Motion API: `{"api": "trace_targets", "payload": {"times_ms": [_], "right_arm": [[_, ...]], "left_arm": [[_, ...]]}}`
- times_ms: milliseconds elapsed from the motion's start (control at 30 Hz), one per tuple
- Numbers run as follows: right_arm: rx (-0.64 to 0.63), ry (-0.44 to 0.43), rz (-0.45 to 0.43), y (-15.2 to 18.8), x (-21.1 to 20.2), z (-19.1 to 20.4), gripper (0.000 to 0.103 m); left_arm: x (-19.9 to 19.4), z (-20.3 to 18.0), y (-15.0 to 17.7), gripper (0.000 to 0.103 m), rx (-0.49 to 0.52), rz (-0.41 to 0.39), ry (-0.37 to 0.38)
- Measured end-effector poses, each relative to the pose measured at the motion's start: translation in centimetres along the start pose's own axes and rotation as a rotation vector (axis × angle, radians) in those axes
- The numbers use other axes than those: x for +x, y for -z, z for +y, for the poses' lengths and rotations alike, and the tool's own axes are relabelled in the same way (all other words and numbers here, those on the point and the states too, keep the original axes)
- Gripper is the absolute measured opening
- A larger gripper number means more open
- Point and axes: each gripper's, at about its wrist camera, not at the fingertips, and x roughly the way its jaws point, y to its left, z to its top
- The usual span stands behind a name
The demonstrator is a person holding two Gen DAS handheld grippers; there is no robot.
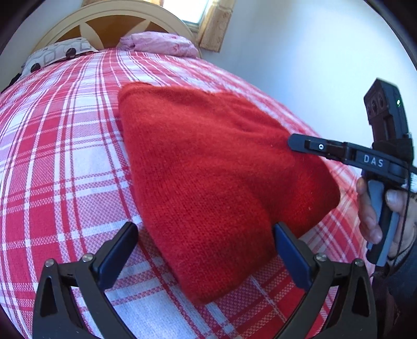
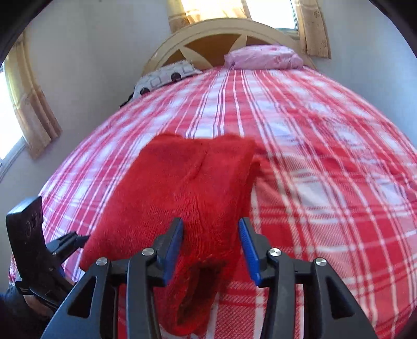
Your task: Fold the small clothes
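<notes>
On the checked bed (image 1: 65,156) lay a soft, light red knit sweater (image 1: 208,169), best pinched at a hem corner; left gripper (image 1: 206,250) and right gripper (image 2: 211,247) both gaped, holding nothing.

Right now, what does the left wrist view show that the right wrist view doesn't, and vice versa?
Only the left wrist view shows the person's hand gripping the right gripper's handle, seen side-on. Only the right wrist view shows the side window's curtain and a fold of the red knit garment lying between the right gripper's open fingers. Both show the garment on the plaid bedspread, the pink pillow and the headboard.
</notes>
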Motion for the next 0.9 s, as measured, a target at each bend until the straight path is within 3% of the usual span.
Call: {"api": "trace_targets", "payload": {"times_ms": [100, 233, 433, 533, 633, 833, 900], "right_arm": [[-0.053, 0.031, -0.012, -0.8, 0.2, 1.1, 0.045], [-0.097, 0.096, 0.105, -0.5, 3.8, 1.3, 0.045], [-0.021, -0.016, 0.082, -1.4, 3.6, -0.7, 0.046], [0.084, -0.093, 0.054, -2.5, 3.2, -2.8, 0.048], [0.221, -0.141, 0.047, -3.9, 4.0, -5.6, 0.058], [0.457, -0.225, 0.071, -5.1, 7.1, -10.4, 0.06], [0.492, -0.272, 0.099, -5.3, 8.3, -10.9, 0.07]], "left_arm": [[-1.0, 0.7, 0.2, 0.103, -0.039, -0.051, 0.021], [-0.7, 1.3, 0.2, 0.103, -0.077, -0.04, 0.038], [-0.6, 1.5, 0.1, 0.103, -0.087, -0.035, 0.055], [-0.7, 2.6, 0.0, 0.103, -0.137, -0.043, 0.085], [-0.7, 3.6, 0.0, 0.103, -0.196, -0.048, 0.122], [-0.9, 4.0, 0.2, 0.103, -0.231, -0.055, 0.16], [-1.0, 3.7, 0.2, 0.103, -0.221, -0.045, 0.16]]}}
